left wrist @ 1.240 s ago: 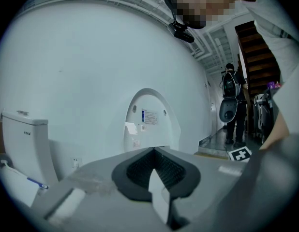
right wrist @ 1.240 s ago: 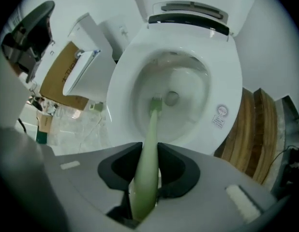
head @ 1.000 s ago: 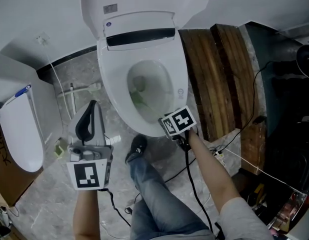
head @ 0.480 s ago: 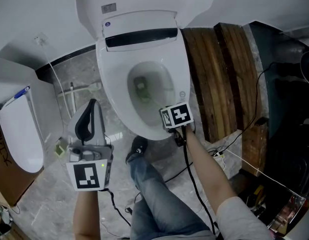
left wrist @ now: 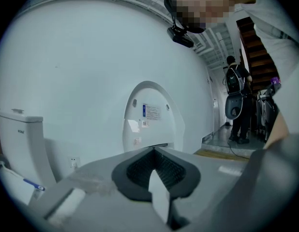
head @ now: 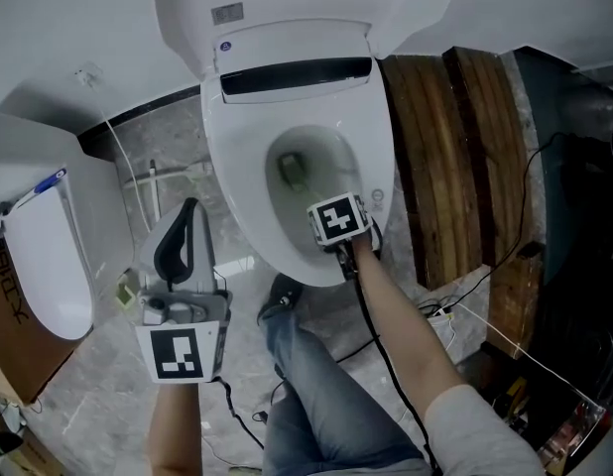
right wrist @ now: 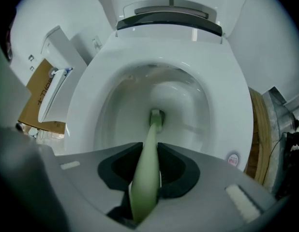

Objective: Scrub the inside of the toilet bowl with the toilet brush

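Nearest, the left hand-held gripper [head: 184, 218] hangs with its jaws closed on nothing, off to the side of the white ceramic toilet bowl [head: 232, 167]. The right hand-held gripper [right wrist: 149, 152] has pushed further in over the bowl's front rim than a second ago, its jaws clamped tight on the handle of the pale green plastic toilet brush [right wrist: 150, 132]. Beyond it, the brush's bristled head [right wrist: 156, 119] has slid from the near left wall to sit deeper, down at the bottom of the bowl.
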`<control>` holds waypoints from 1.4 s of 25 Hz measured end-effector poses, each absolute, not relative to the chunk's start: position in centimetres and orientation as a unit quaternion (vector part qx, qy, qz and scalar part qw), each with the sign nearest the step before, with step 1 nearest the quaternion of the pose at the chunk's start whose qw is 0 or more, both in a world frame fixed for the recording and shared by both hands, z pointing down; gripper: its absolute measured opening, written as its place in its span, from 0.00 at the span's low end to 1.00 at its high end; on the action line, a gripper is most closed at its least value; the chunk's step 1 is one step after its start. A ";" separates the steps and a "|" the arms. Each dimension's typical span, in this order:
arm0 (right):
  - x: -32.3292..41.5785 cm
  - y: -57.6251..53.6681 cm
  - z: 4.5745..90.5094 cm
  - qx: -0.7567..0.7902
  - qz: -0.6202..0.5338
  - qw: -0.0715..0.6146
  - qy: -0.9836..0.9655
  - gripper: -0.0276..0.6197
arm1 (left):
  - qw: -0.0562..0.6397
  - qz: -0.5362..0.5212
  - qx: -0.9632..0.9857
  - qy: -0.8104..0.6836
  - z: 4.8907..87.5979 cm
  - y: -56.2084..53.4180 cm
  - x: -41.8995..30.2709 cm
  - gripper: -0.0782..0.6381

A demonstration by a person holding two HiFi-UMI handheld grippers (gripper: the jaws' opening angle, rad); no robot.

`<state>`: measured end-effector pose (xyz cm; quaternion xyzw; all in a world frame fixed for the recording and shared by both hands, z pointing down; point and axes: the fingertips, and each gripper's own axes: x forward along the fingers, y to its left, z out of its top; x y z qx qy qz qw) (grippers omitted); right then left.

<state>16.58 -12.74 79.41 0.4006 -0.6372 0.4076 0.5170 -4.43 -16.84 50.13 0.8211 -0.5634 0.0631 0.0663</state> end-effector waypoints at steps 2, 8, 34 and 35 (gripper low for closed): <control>16.3 -13.4 80.1 0.397 0.398 0.526 -0.638 0.19 | 0.068 0.065 0.819 -0.567 50.3 -17.0 -4.8 0.11; 15.6 -14.3 82.0 0.388 0.391 0.541 -0.635 0.19 | 0.071 0.071 0.812 -0.575 51.2 -17.6 -5.9 0.11; 16.9 -9.9 77.8 0.324 0.470 0.528 -0.628 0.20 | 0.073 0.054 0.816 -0.570 49.9 -18.2 -5.6 0.11; 16.9 -9.6 77.5 0.324 0.482 0.518 -0.628 0.20 | 0.073 0.051 0.816 -0.570 49.8 -18.4 -5.6 0.11</control>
